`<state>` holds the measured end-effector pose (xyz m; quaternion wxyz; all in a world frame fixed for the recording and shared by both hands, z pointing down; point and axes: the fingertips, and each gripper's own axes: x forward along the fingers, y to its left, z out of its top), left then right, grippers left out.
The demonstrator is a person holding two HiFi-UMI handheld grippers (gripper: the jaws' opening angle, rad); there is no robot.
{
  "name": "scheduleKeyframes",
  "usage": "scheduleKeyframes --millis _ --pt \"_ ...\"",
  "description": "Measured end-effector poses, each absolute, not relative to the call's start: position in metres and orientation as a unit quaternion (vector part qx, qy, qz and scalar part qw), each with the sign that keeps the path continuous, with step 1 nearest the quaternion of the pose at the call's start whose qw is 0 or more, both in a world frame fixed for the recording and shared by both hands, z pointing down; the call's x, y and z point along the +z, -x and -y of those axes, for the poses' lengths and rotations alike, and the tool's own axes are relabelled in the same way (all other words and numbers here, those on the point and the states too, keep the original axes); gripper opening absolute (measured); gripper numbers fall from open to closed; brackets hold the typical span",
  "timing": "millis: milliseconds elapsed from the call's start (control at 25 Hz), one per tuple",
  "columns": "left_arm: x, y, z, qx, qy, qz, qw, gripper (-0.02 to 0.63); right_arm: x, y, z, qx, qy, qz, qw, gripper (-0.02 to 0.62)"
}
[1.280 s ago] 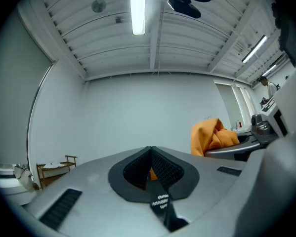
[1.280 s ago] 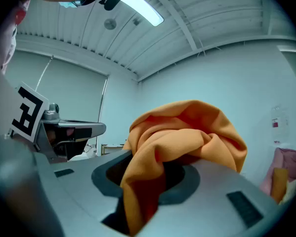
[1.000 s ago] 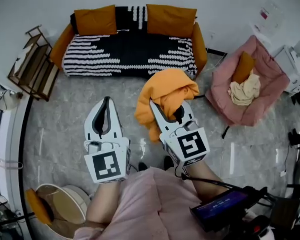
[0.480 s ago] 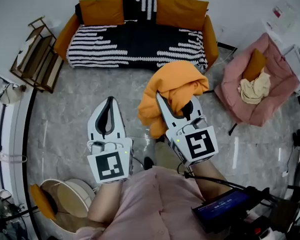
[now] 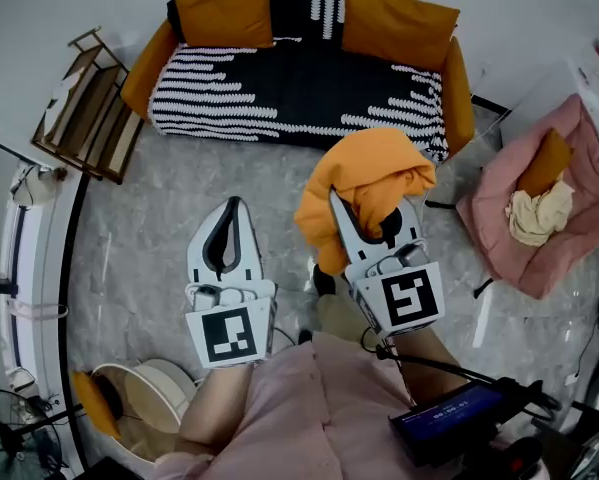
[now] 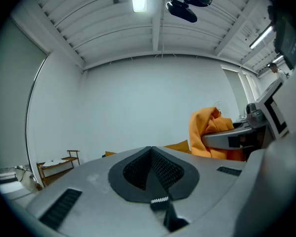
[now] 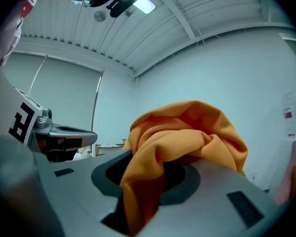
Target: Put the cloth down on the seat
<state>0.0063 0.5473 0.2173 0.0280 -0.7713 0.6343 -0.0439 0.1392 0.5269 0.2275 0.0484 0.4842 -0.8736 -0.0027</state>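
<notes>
Right tool: I am clamping it on the orange cloth. In the right gripper view one fold is running down between the jaws, and the rest is bunching up over the top of them. Gripping a bunched fold rather than an edge is, I judge, holding the bulk together so that nothing is trailing on the floor.

The cloth is hanging in the air in front of the striped sofa seat, near its right front corner and not resting on it.

Left tool: I am carrying it alongside, jaws pressed together on nothing. I judge it idle, since one tool is enough for a light cloth.

Step in hand: carrying. The release calls for reaching forward over the seat first.
</notes>
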Motion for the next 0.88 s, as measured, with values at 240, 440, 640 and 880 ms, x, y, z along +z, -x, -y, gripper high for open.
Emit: scheduleKeyframes --millis 240,440,640,880 --pt "0.215 -0.011 -0.479 -0.050 0.760 -0.647 0.027 0.011 0.235 -0.144 -0.453 0.008 -0.469 0.882 0.054 0.126" --pt "0.207 -0.014 -0.439 -0.054 0.750 -0.659 0.039 0.011 0.235 -0.148 -0.409 0.012 -0.453 0.890 0.050 0.127" --pt "0.198 -0.012 -0.410 -0.059 0.742 -0.666 0.047 0.011 0.230 -0.147 -0.378 0.012 -0.443 0.895 0.044 0.127" --pt "0.204 0.003 -0.397 -0.066 0.731 -0.678 0.043 0.011 0.241 -0.142 -0.357 0.023 -0.443 0.895 0.047 0.127"
